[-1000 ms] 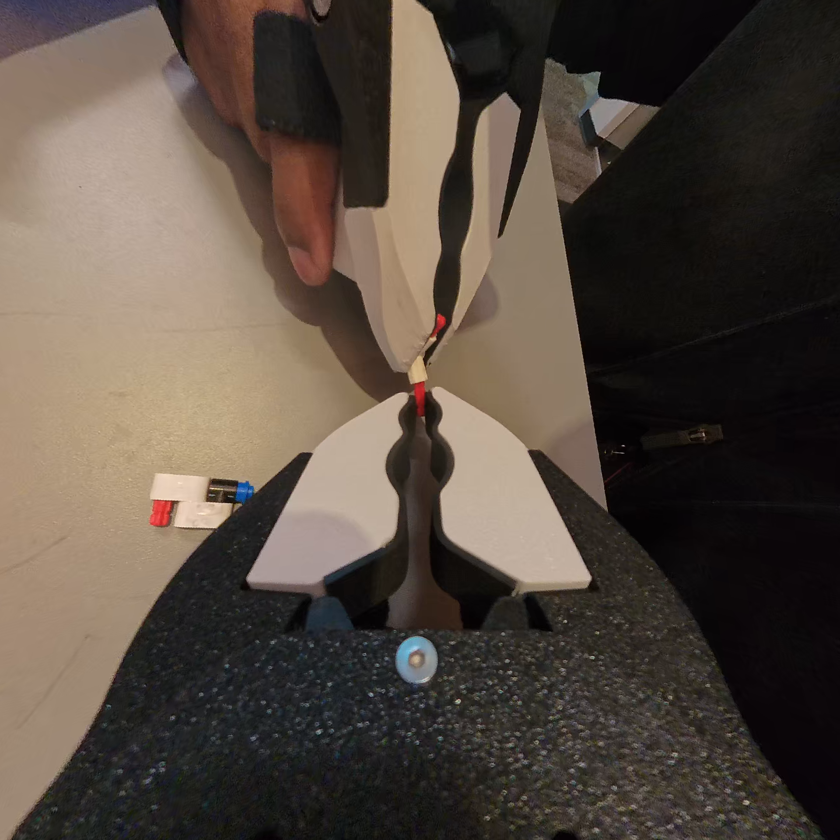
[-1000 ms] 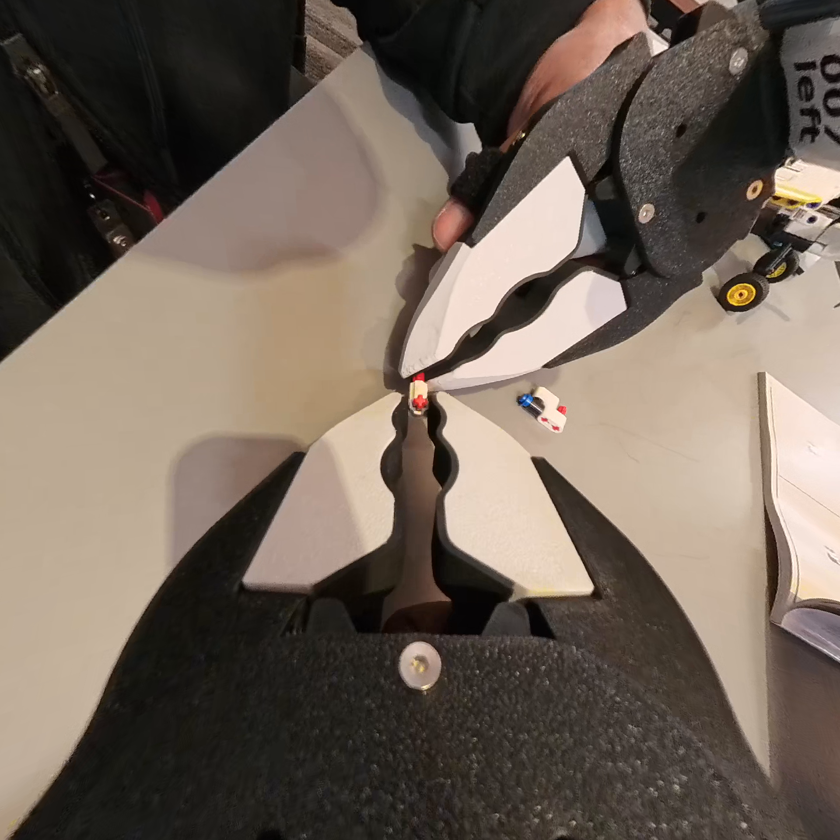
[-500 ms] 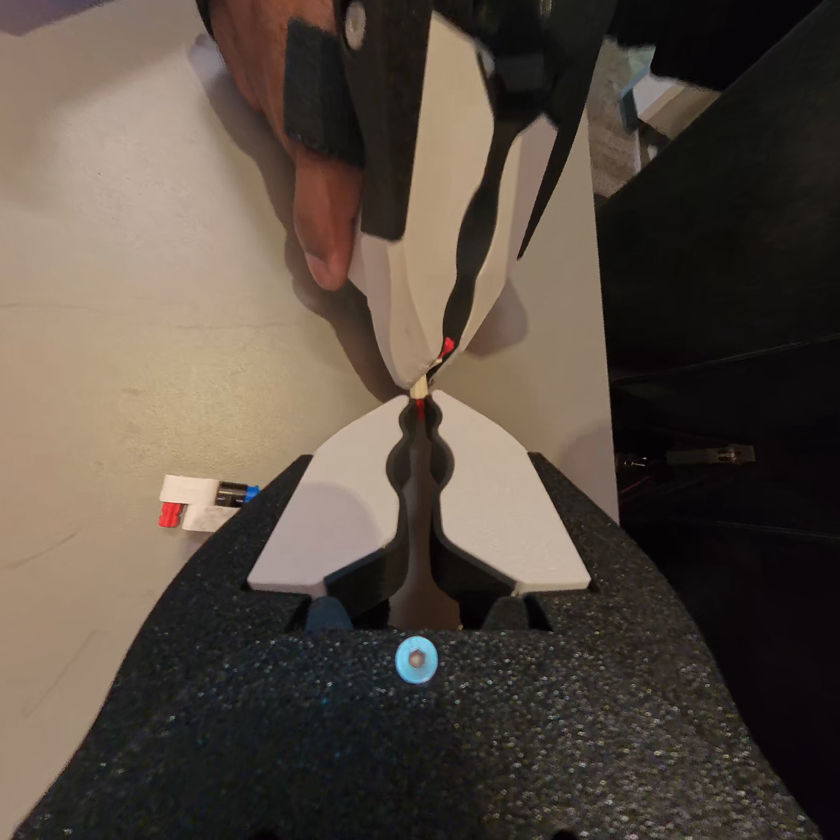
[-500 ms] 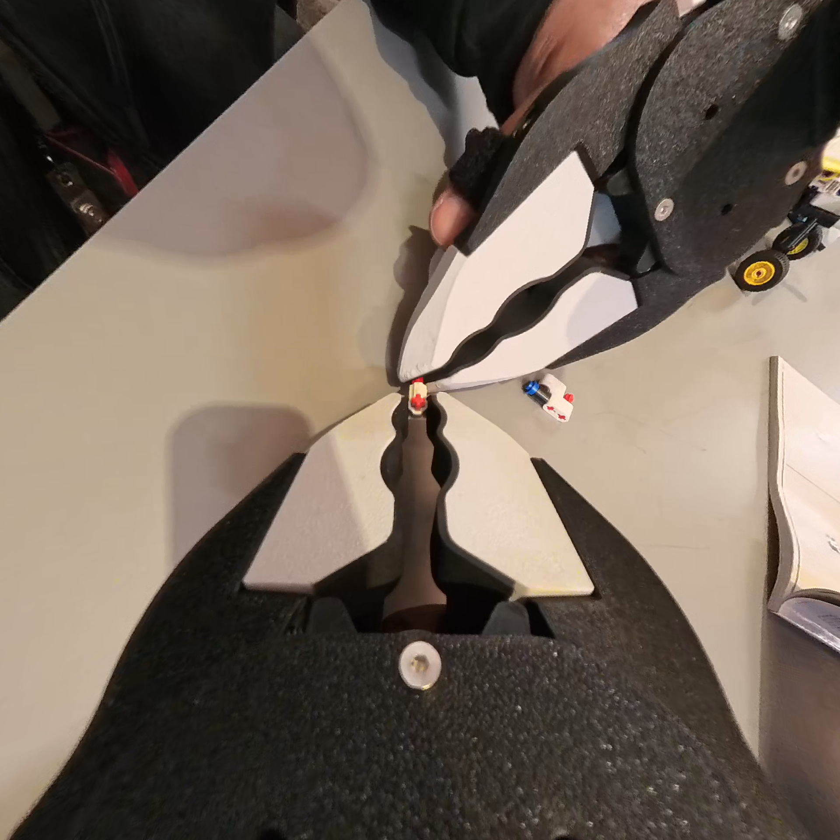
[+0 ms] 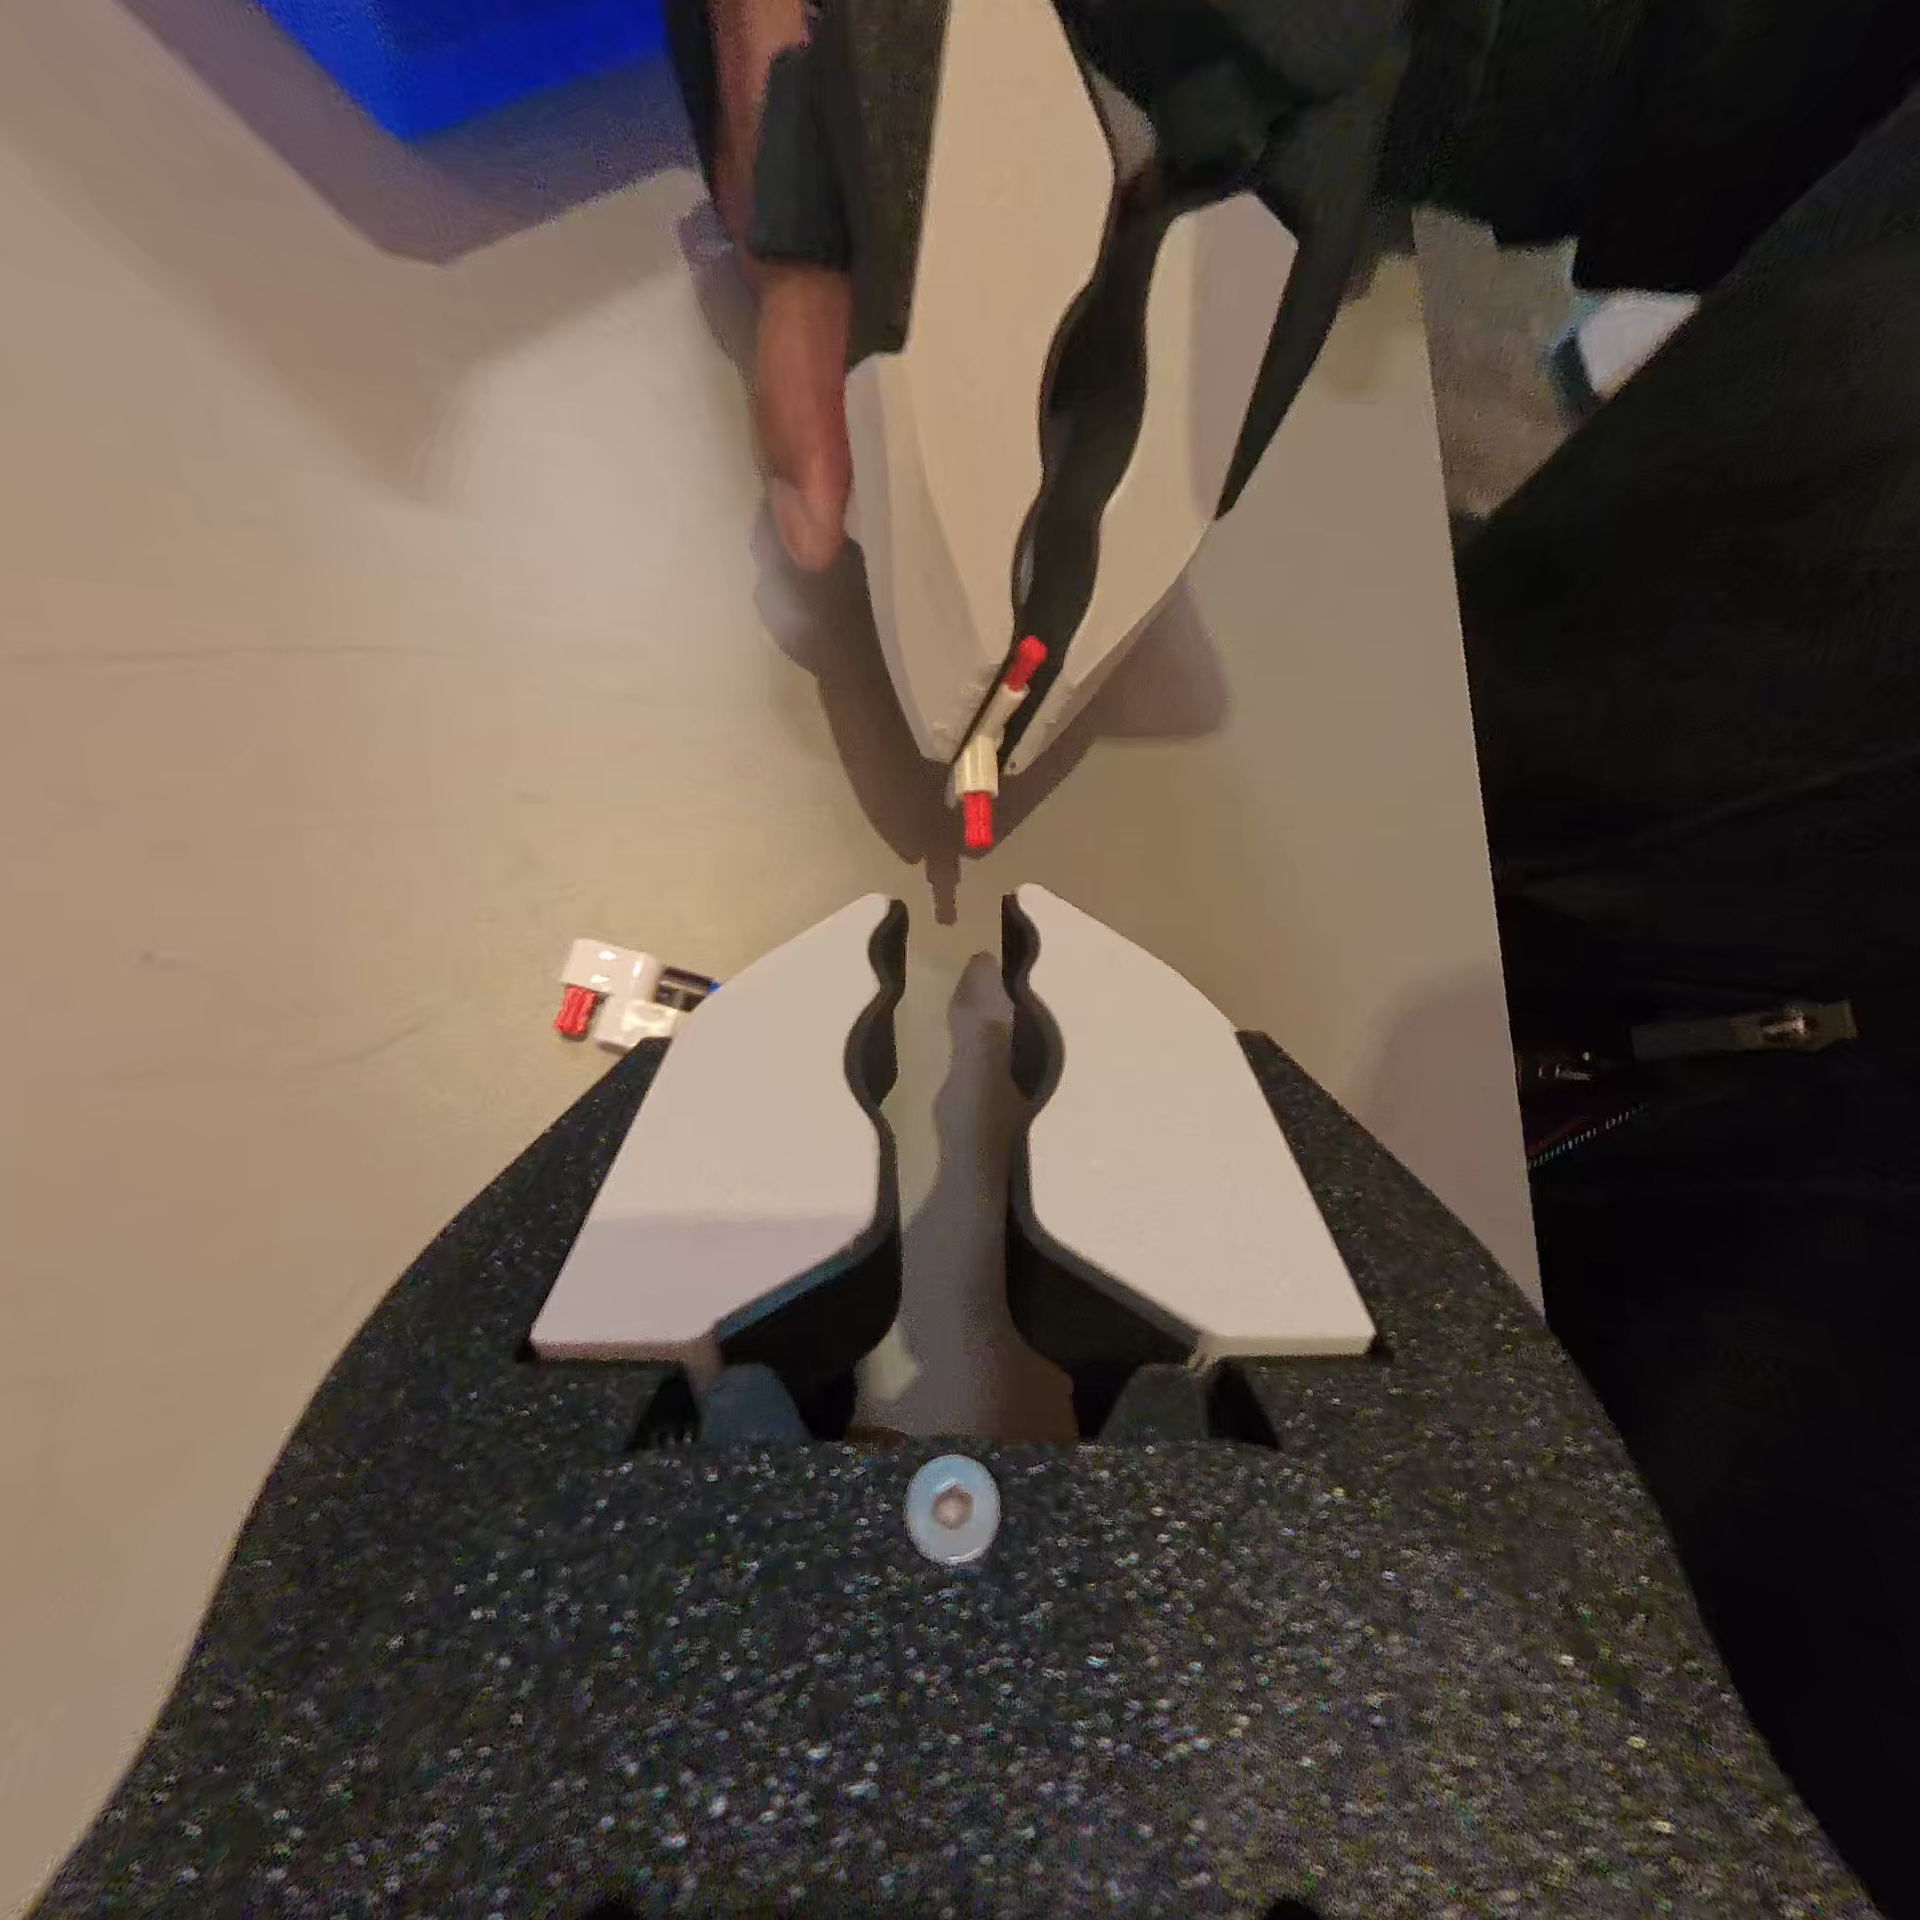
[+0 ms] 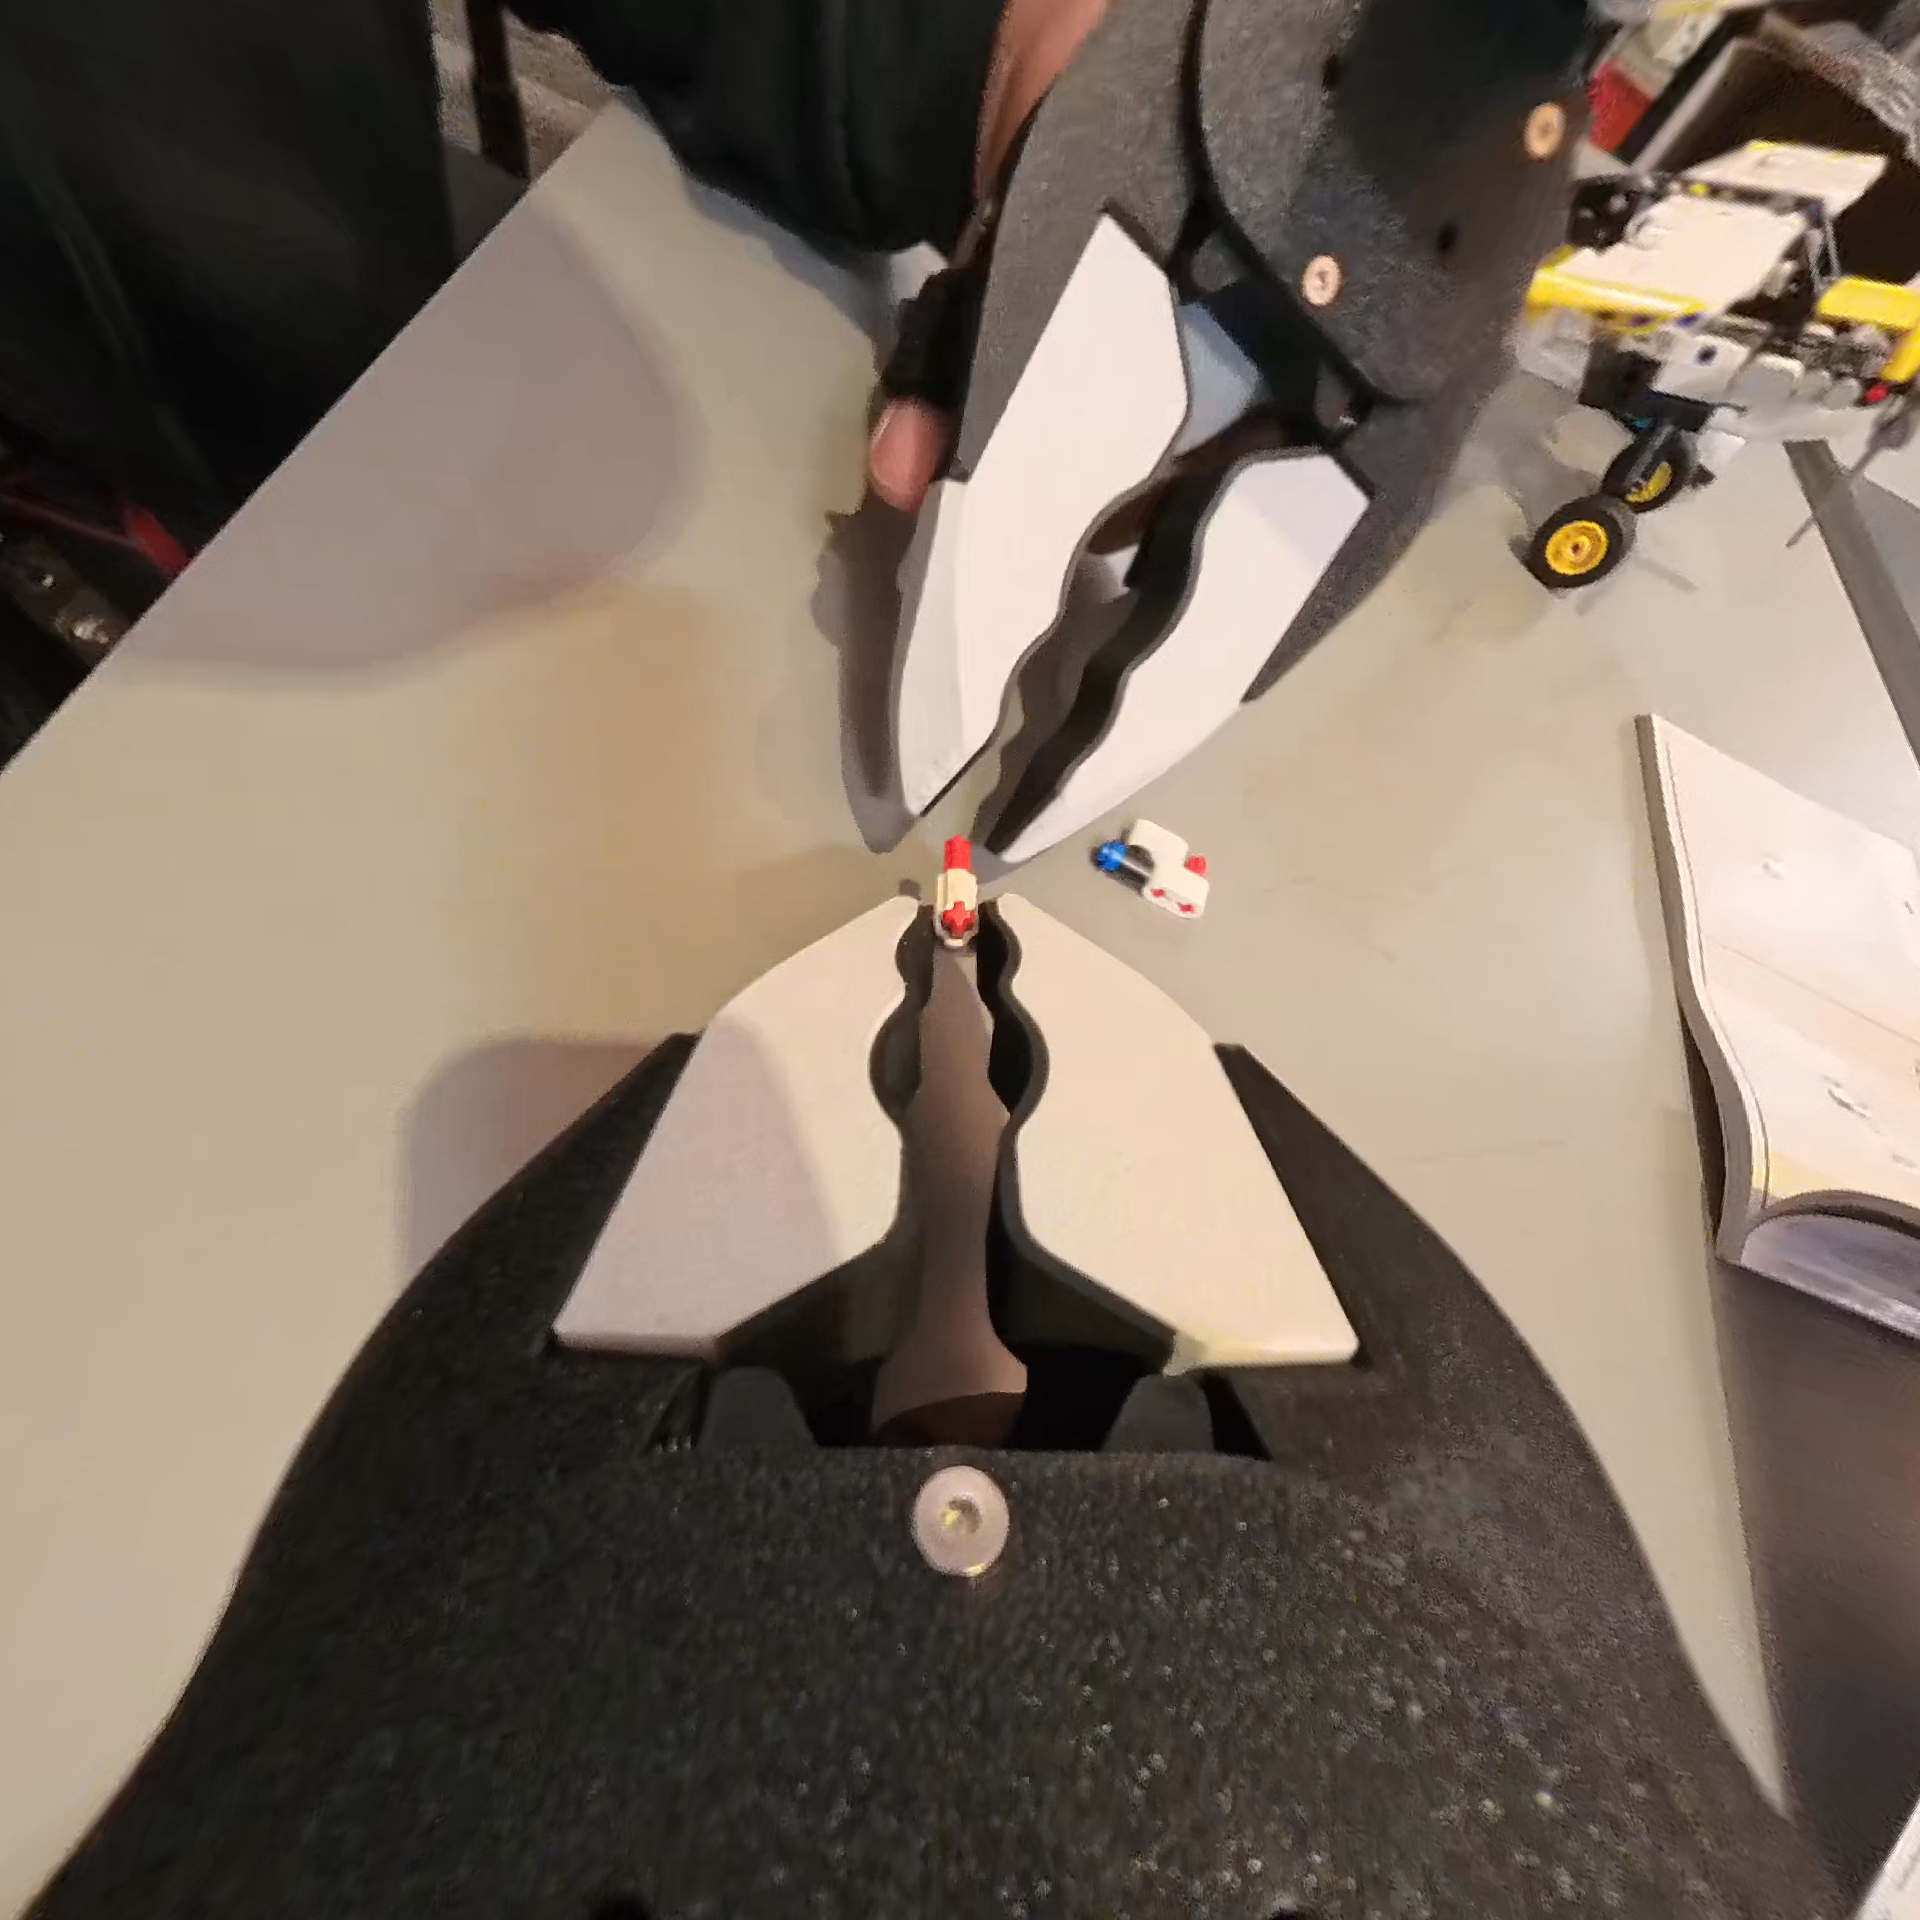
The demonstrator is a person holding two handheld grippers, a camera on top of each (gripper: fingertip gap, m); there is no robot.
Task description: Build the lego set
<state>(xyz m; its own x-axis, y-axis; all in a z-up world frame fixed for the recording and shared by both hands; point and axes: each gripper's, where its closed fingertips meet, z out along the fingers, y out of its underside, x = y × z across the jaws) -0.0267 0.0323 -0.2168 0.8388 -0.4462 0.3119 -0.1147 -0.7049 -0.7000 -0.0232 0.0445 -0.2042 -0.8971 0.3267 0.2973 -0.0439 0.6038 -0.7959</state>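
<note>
Clamped at the very tips of the right tool: a tiny beige plastic sleeve with a red cross-shaped axle through it, pads pressing on the beige part. Held just above the pale grey worktop, near the edge by the dark clothing. Facing it nose to nose, the left tool, fingers apart, nothing between them, one red axle end poking toward the gap without touching. Such a slim pinch, so worth keeping the squeeze even and the axle in line with that gap. Lying loose further in from that edge: a small white plastic connector with red and blue pins. Out toward the far corner, a yellow-wheeled brick-built vehicle and an open paper booklet.
</note>
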